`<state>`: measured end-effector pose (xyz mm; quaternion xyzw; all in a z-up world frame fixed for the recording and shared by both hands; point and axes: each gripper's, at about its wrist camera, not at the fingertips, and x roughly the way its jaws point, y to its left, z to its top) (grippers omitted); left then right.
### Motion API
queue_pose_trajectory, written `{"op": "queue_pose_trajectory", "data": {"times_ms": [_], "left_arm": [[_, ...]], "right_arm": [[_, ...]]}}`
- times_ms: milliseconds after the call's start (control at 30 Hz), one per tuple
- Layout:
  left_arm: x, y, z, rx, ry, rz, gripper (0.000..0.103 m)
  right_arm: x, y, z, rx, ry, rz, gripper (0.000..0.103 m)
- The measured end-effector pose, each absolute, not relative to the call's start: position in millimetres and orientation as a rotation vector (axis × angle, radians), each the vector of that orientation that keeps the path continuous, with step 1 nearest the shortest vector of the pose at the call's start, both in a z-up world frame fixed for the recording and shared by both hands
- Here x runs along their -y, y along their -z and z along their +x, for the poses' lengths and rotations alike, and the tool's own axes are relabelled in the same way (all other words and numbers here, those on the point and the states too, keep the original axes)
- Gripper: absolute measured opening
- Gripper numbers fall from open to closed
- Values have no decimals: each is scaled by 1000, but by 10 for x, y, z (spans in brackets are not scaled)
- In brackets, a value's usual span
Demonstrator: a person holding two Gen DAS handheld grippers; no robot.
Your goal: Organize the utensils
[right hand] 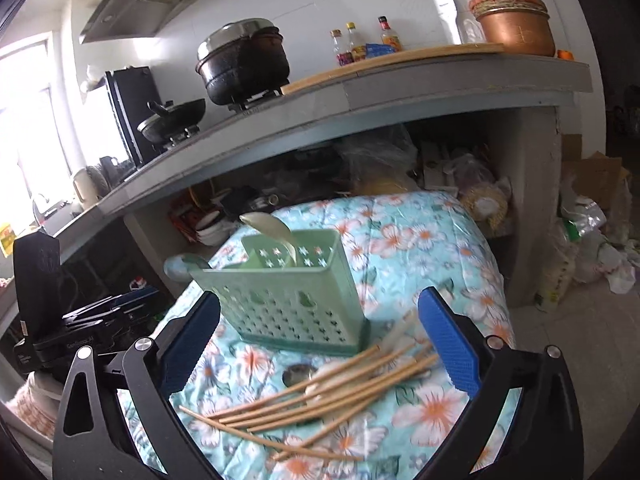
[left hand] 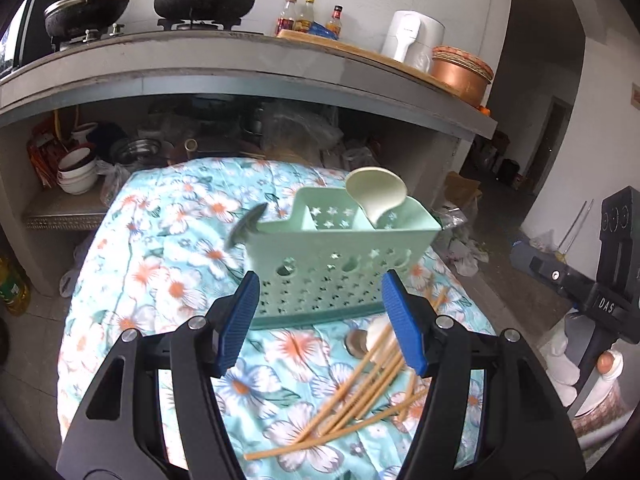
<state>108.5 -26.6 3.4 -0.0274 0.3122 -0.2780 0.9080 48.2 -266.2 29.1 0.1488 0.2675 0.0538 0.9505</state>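
Note:
A mint-green perforated utensil caddy (left hand: 336, 256) stands on the floral cloth; it also shows in the right wrist view (right hand: 288, 296). A cream spoon (left hand: 376, 192) stands in its right compartment, seen too in the right wrist view (right hand: 272, 228). Several wooden chopsticks (left hand: 360, 384) lie loose in front of the caddy with a metal spoon (left hand: 358, 342) and a white spoon among them; the pile shows in the right wrist view (right hand: 320, 396). My left gripper (left hand: 320, 320) is open and empty just before the caddy. My right gripper (right hand: 320, 340) is open and empty above the chopsticks.
The floral cloth (left hand: 160, 264) covers a small table with drop-offs on all sides. A concrete counter (left hand: 248, 68) with pots, bottles and a kettle overhangs behind. Bowls (left hand: 76, 172) and clutter fill the shelf below. The other gripper (right hand: 80, 328) is at the left.

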Motion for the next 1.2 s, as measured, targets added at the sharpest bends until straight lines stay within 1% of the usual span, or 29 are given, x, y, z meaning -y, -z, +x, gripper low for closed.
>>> {"op": "queue_pose_trajectory", "data": {"times_ms": [233, 300, 467, 567, 667, 700, 767, 800, 833, 867, 933, 967, 1033, 1133, 1200], "left_arm": [[438, 163, 1063, -690, 558, -28, 60], [475, 221, 1070, -708, 549, -15, 59], [592, 458, 1149, -795, 567, -16, 45], [679, 629, 1231, -859, 588, -14, 33], [761, 741, 1308, -898, 603, 2, 25], [782, 773, 1327, -904, 608, 8, 22], [815, 845, 1349, -913, 612, 23, 18], [836, 875, 1353, -918, 611, 32, 18], [856, 911, 1365, -925, 604, 45, 16], [876, 961, 1376, -936, 596, 64, 15], [912, 1040, 1379, -956, 590, 93, 12], [925, 1071, 1386, -963, 594, 103, 11], [948, 1140, 1377, -974, 603, 123, 11], [980, 1231, 1343, -991, 627, 147, 11], [988, 1276, 1304, -994, 650, 160, 10]], "right_arm": [[2766, -26, 356, -604, -36, 276, 97], [2822, 66, 328, -631, -39, 291, 97], [2927, 261, 327, -703, -75, 348, 95], [2932, 317, 372, -719, -92, 357, 88], [2912, 366, 455, -730, -115, 371, 79], [2891, 377, 492, -739, -122, 369, 73], [2853, 401, 561, -757, -127, 358, 68], [2826, 416, 612, -770, -132, 348, 61], [2801, 425, 656, -780, -135, 337, 57], [2777, 433, 700, -790, -138, 324, 56], [2735, 444, 780, -807, -139, 299, 45], [2713, 454, 836, -818, -143, 289, 43], [2689, 479, 963, -842, -135, 274, 35], [2662, 527, 1179, -875, -135, 253, 28], [2622, 551, 1321, -899, -143, 233, 26]]}}
